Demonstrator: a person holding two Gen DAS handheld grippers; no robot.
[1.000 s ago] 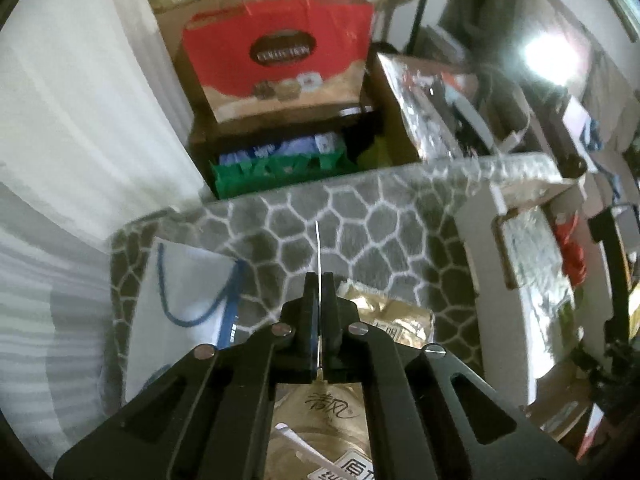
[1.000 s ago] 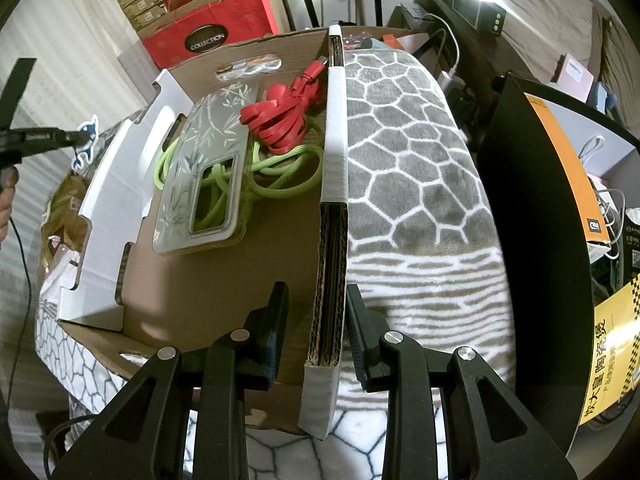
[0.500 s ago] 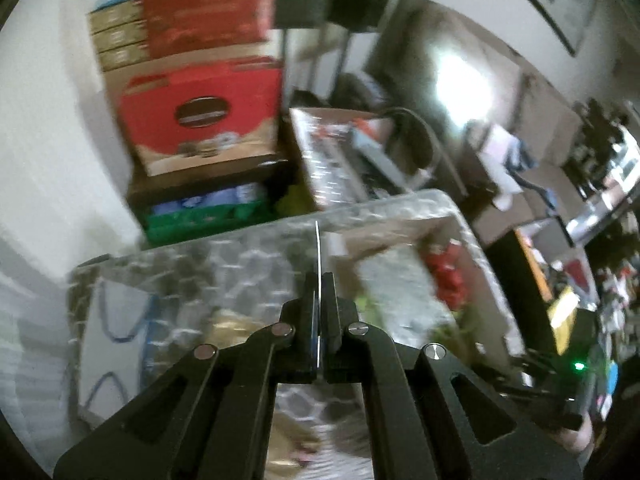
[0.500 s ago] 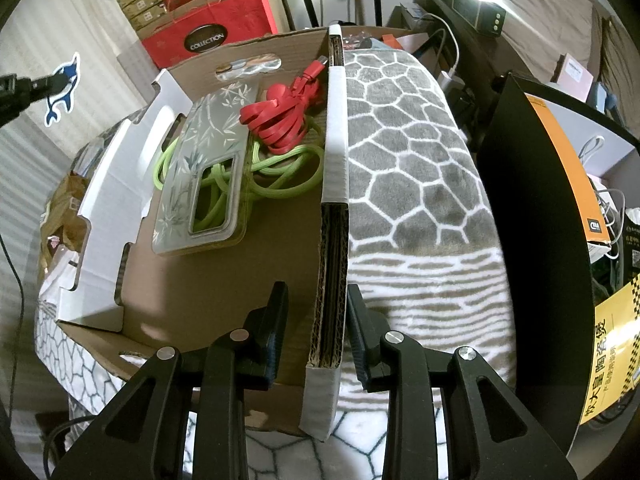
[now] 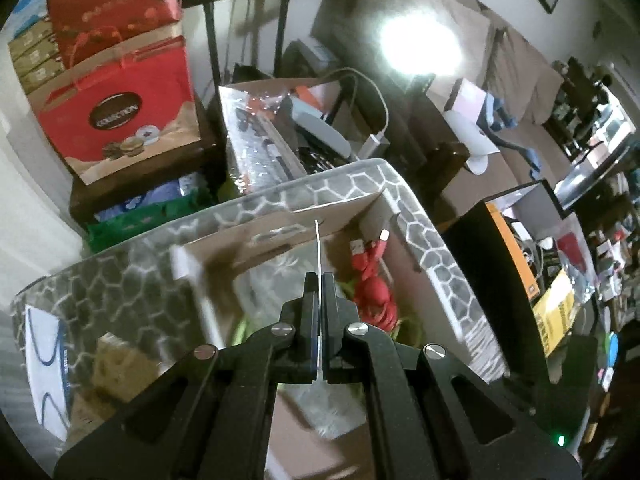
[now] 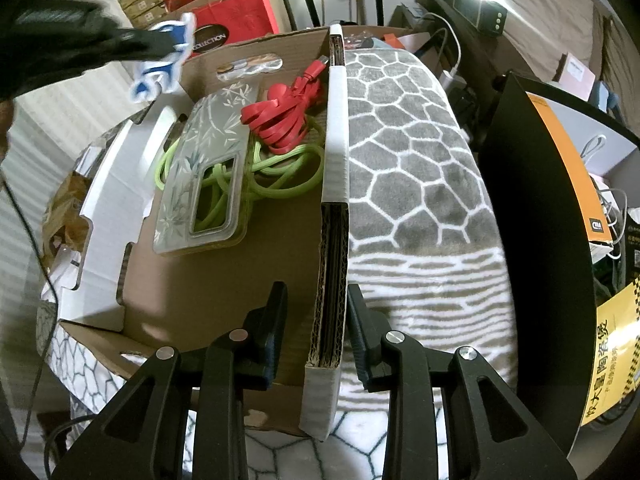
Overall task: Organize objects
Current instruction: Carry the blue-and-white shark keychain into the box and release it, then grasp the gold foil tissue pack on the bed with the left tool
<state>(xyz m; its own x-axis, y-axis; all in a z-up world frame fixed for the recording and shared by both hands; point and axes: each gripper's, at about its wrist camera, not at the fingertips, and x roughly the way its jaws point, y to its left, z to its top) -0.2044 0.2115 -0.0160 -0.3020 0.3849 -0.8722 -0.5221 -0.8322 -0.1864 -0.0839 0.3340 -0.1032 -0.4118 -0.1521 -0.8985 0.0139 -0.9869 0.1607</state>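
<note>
Left gripper (image 5: 319,300): jaws pressed together on a thin flat blue-and-white cutout (image 6: 164,58), seen edge-on as a pale sliver between the pads in its own camera.
Cutout: shaped like a small blue figure on white; carried in the air above the far left corner of the box, touching nothing below it.
Left gripper from the other side: a dark blurred shape (image 6: 100,46) at upper left of the right camera's view, with the cutout sticking out of its tip.
Right gripper (image 6: 316,328): jaws partly apart, straddling the box's near right wall; the outer pad (image 6: 358,336) lay against the cardboard, the inner pad (image 6: 276,332) stood a little clear. Whether it truly squeezed the wall, I could not tell.
Cardboard box (image 6: 334,184): open-topped, brown inside with white edging, sitting on a grey honeycomb-patterned blanket (image 6: 404,152).
Inside the box: a clear phone case (image 6: 208,164) with a bamboo-leaf print, lying flat; a green cable (image 6: 280,178) coiled partly under it; a red cable (image 6: 286,116) bundled on top of the green one, against the right wall.
Left of the box: a crumpled golden packet (image 6: 66,208) on the blanket.
Behind: a red gift bag (image 5: 120,108) marked COLLECTION.
Right: a black box with an orange stripe (image 6: 552,184), just beside the blanket.
</note>
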